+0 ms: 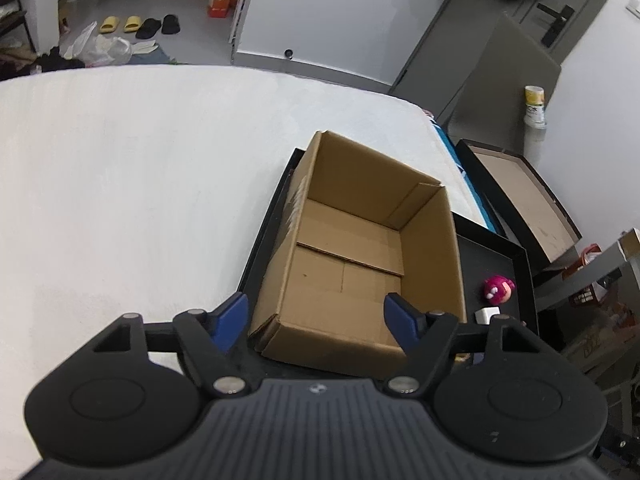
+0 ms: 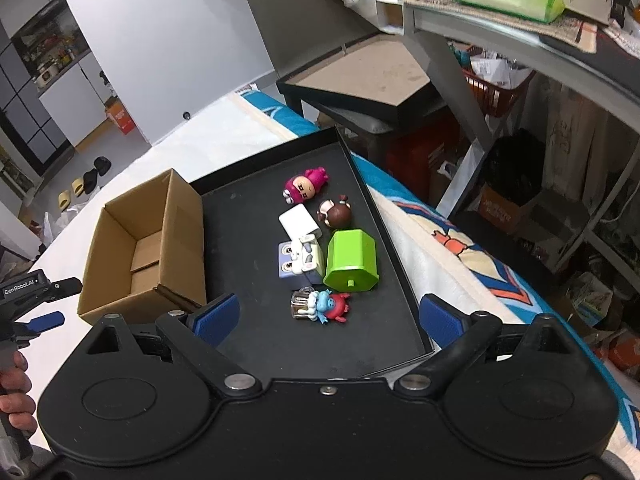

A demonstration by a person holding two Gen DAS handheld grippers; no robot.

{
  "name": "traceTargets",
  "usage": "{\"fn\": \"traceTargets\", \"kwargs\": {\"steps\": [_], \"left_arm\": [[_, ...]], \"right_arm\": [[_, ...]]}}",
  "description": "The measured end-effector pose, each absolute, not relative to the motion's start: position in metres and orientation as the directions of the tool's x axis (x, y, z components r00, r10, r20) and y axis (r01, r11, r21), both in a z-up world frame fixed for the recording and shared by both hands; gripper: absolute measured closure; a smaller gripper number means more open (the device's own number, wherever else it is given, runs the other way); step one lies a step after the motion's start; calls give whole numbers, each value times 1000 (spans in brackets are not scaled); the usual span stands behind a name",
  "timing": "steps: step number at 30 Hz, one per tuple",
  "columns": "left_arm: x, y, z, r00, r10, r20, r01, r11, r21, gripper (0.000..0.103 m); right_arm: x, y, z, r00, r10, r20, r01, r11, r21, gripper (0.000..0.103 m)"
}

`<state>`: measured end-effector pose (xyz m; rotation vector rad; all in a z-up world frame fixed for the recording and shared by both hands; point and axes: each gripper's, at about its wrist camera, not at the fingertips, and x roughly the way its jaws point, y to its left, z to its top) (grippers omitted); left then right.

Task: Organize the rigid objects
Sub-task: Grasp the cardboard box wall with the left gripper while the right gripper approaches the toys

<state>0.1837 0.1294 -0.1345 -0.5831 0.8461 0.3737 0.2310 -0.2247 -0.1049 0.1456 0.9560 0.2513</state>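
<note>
An empty cardboard box (image 1: 352, 256) stands on the left part of a black tray (image 2: 248, 240); it also shows in the right wrist view (image 2: 140, 248). On the tray lie a pink figure (image 2: 304, 189), a brown-haired figure (image 2: 336, 213), a white block (image 2: 298, 222), a lilac toy (image 2: 298, 264), a green container (image 2: 352, 260) and a red-and-blue figure (image 2: 326, 306). My left gripper (image 1: 320, 320) is open and empty above the box's near edge. My right gripper (image 2: 328, 318) is open and empty, just in front of the toys. The pink figure (image 1: 498, 288) and white block (image 1: 488, 314) show in the left view.
The tray lies on a white bed (image 1: 140, 180) with a patterned blanket (image 2: 460, 248) at its right. A second black tray (image 2: 360, 80) rests on a stool beyond. A grey desk (image 2: 500, 36) with a green pack stands at right, clutter beneath it.
</note>
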Motion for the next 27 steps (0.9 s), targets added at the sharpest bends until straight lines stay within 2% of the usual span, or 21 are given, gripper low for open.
{"fn": "traceTargets", "kwargs": {"steps": [5,9,13,18,23,27], "left_arm": [[191,133,-152,602,95,-793,-545,775,-321,45],[198,136,-162,603,95,-792,-542,777,-319,50],[201,140,-172,600,63,-798,-541,766,-346,60],[202,143,-178,595,70,-801,-545,768,-337,65],[200,144,-178,604,64,-794,-531,776,-341,77],[200,144,-180,606,69,-793,-521,787,-330,78]], "right_arm": [[240,-215,-116,538,253,-804,-143,967,209,6],[246,-206,-124,522,247,-816,-146,969,200,6],[254,-195,-133,501,236,-833,-143,971,189,6],[263,-183,-146,480,216,-850,-136,976,171,6],[271,-174,-159,461,193,-866,-136,980,146,6],[279,-173,-165,448,173,-877,-115,984,135,6]]}}
